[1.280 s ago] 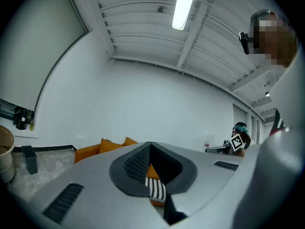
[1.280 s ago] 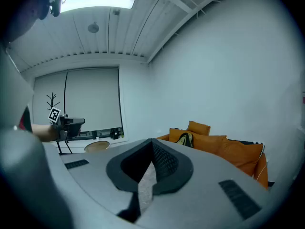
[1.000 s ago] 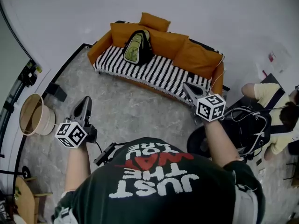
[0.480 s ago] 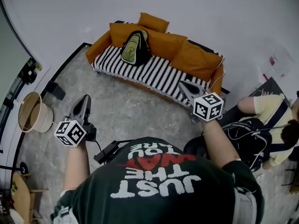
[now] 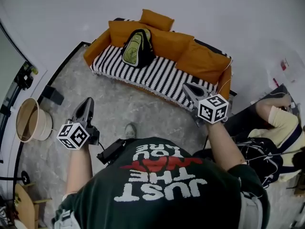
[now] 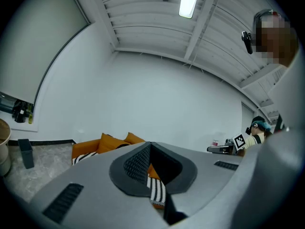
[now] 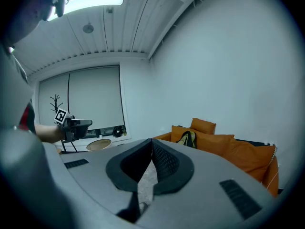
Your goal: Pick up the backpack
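Note:
A black and olive-green backpack (image 5: 136, 48) stands upright against the orange back cushions at the left end of the sofa (image 5: 157, 75), which has a black-and-white striped seat. The right gripper view shows the backpack (image 7: 187, 138) small and far off. My left gripper (image 5: 86, 106) is held over the grey floor, well short of the sofa, its jaws together and empty (image 6: 150, 146). My right gripper (image 5: 191, 90) hangs in front of the sofa's right end, also shut on nothing (image 7: 152, 142). Neither one touches the backpack.
A round beige tub (image 5: 29, 120) stands on the floor at the left, with a small black box (image 5: 51, 95) beyond it. A person (image 5: 279, 130) sits at the right with cables and dark gear. My shoe (image 5: 129, 129) shows on the floor ahead.
Both grippers have moved forward toward the sofa, still shut. The sofa and backpack sit slightly nearer and more to the left. A shoe has come into view on the floor.

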The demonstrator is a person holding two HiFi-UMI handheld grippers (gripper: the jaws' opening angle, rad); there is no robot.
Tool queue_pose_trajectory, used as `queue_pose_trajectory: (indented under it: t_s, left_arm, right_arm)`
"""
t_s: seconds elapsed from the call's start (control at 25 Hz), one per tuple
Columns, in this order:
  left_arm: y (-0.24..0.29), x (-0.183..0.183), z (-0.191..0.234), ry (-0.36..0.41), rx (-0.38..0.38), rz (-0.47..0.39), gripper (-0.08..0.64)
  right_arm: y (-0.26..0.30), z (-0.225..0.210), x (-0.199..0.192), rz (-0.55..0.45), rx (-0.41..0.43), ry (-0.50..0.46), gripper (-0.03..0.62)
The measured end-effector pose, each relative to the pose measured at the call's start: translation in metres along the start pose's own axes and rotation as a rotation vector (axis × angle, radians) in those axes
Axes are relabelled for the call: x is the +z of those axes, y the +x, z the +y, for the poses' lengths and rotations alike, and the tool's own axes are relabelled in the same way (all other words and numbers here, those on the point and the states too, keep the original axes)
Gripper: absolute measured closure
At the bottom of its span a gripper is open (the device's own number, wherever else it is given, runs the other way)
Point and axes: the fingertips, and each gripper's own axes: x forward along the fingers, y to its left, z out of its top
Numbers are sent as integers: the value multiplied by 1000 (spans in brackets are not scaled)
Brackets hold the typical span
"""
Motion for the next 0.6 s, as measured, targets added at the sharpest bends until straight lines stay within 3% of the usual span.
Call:
queue_pose_trajectory:
  t_s: [0.24,0.6]
  left_arm:
    - [139,6,93,-17,-42,21,560]
    - [288,82,224,2,-144,80,560]
  right_arm:
    - [126,-74,23,2,-21,13,563]
    - [290,-116,96,-18,-90,82,563]
